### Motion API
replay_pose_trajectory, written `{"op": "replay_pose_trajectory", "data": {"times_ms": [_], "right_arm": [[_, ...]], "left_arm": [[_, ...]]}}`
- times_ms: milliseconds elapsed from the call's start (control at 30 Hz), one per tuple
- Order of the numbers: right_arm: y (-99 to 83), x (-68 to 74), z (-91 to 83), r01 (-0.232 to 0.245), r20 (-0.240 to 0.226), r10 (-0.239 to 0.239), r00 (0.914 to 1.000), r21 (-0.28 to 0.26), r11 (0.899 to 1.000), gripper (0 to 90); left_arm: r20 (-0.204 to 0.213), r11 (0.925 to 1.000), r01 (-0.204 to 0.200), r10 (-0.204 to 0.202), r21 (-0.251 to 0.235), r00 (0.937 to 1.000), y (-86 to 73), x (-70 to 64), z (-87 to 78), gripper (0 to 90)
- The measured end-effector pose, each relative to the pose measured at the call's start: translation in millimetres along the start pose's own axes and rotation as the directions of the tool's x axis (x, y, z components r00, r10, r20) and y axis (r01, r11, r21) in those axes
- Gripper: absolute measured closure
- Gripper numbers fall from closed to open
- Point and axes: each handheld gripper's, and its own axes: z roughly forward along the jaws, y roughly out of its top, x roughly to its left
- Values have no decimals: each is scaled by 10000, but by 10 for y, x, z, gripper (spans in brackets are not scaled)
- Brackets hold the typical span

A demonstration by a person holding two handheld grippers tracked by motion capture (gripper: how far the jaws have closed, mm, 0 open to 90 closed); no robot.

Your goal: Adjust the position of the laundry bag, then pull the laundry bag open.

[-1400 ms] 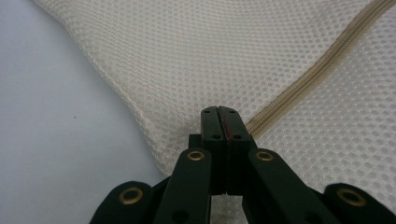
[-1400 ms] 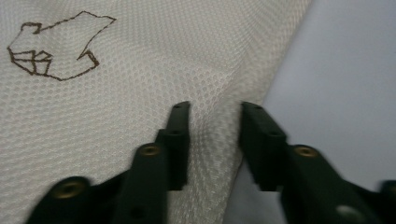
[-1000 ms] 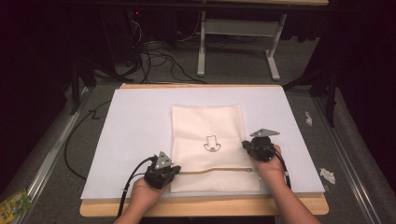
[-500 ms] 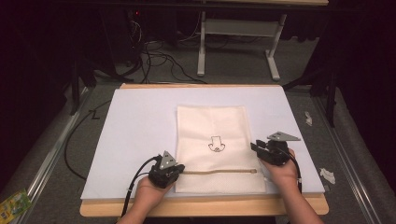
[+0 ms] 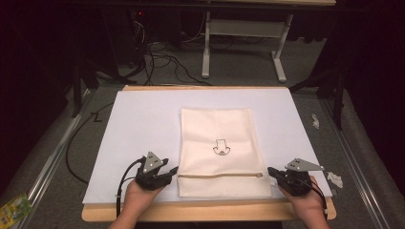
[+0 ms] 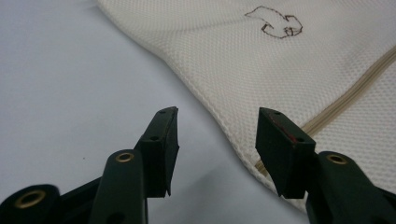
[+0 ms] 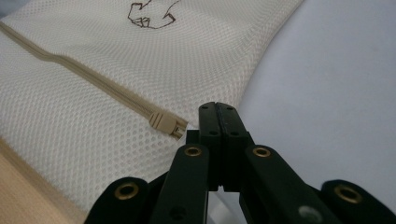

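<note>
Dark room all around, cables on the floor behind, and up front we've got a wooden table [image 5: 205, 212] with a white sheet [image 5: 138, 124] laid over it. From the high view, a cream mesh bag [image 5: 219, 129] lies flat in the middle of the sheet, long axis running away from us, with a little drawing [image 5: 221, 147] on it and a zipper [image 5: 219, 174] crossing it side to side near our edge. The left gripper [image 5: 173, 170] sits just beside the bag's left edge, right at the zipper's left end. The right gripper [image 5: 272, 171] sits just off the right edge, level with the zipper's other end.

Left gripper view next: our left gripper [image 6: 215, 135] has its jaws spread wide with nothing between them. The bag's edge runs diagonally just ahead, and the zipper [image 6: 350, 98] heads off to the upper right.

Right gripper view: the right gripper [image 7: 218, 112] is squeezed closed on nothing. The zipper pull [image 7: 164, 124] sits just to the left of the tips, close but probably not touching, hard to be sure from this angle. The zipper tape [image 7: 70, 70] stretches away up-left from there.

So the pull is on the right hand's side, and the zipper line runs straight toward the left hand.
</note>
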Motion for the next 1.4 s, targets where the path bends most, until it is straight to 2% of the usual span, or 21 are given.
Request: {"op": "replay_pose_trajectory", "data": {"times_ms": [67,133,200,267,467,600,700,767,867,933,1000,1133,1200,1233,1400], "right_arm": [[-13,-9,6,-178,20,178,9998,12,9998,878],[-24,-50,34,-563,83,563,9984,-30,9984,823],[-52,-77,77,-749,-46,749,9972,76,9972,813],[-78,-80,116,-690,-70,692,9976,293,9972,772],[-68,-65,116,-911,-230,917,9955,256,9955,704],[-74,-46,145,-873,-68,877,9961,468,9951,662],[-93,-22,218,-851,-118,866,9962,906,9922,614],[-73,26,230,-598,158,584,9982,1060,9926,619],[-67,36,233,-600,231,578,9981,1093,9922,628],[-67,38,230,-463,182,445,9988,1127,9926,661],[-81,30,225,-558,93,552,9984,1043,9930,697],[-87,9,217,-603,-31,610,9981,1040,9927,769],[-83,17,219,-518,-53,526,9986,1051,9931,792],[-81,19,221,-509,-80,520,9986,1028,9934,812],[-72,17,211,-459,-195,482,9986,1037,9935,837]], "left_arm": [[-121,9998,-102,100,-180,9999,14,-24,9,491],[-161,9997,-97,93,-236,9998,25,-47,21,472],[-182,9997,-121,117,-208,9998,29,-58,31,461],[-198,9997,-78,74,-210,9998,28,-60,36,447],[-260,9996,131,-137,-258,9996,24,-39,25,417],[-214,9979,196,-210,-616,9996,21,-35,-6,432],[-7,9945,278,-280,-1008,9996,10,-24,-23,436],[117,9934,445,-435,-1060,9990,11,-16,-20,438],[258,9947,452,-430,-921,9987,20,-6,-14,436],[434,9954,465,-430,-841,9981,38,-7,-17,422],[496,9953,387,-344,-888,9982,56,-24,-22,366],[535,9954,233,-184,-927,9984,102,-53,-24,358],[505,9948,339,-291,-957,9983,117,-58,-10,358],[681,9935,589,-524,-973,9963,128,-59,16,333],[856,9964,553,-497,-646,9951,133,-88,63,323]]}}
